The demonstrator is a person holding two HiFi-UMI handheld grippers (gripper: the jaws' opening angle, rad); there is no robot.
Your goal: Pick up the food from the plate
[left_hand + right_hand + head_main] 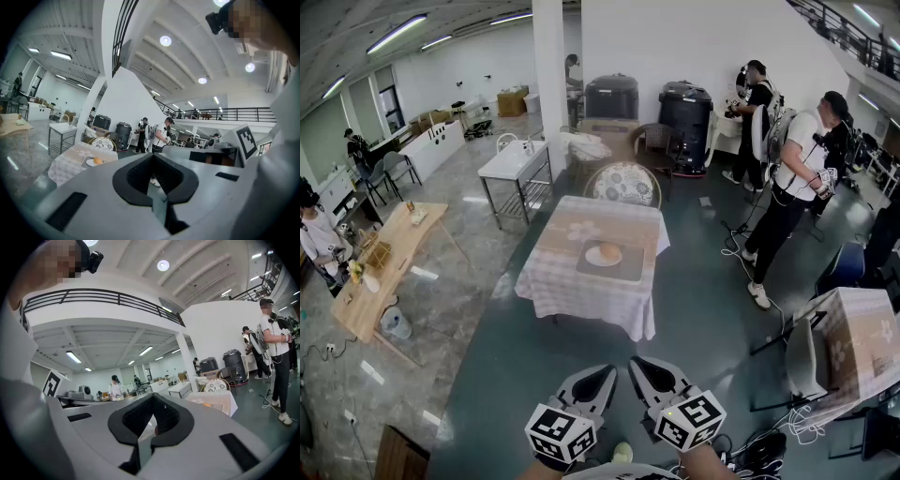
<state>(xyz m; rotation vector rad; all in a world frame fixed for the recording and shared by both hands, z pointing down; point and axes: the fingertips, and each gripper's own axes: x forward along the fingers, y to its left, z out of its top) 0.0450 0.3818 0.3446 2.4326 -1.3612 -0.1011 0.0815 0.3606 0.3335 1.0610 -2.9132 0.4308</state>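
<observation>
Both shut on nothing, left gripper [598,377] and right gripper [645,367] side by side, well short of the table [581,217], facing the food [609,251] on its plate [590,254] far ahead, roughly midway between their lines, neither hand plainly nearer

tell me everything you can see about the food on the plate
The food is one small rounded lump, orange-brown on top, too far off to tell what kind. It sits whole, roughly centred on a white plate, which rests on a grey mat on the cloth-covered table. Only the plate touches it.
</observation>
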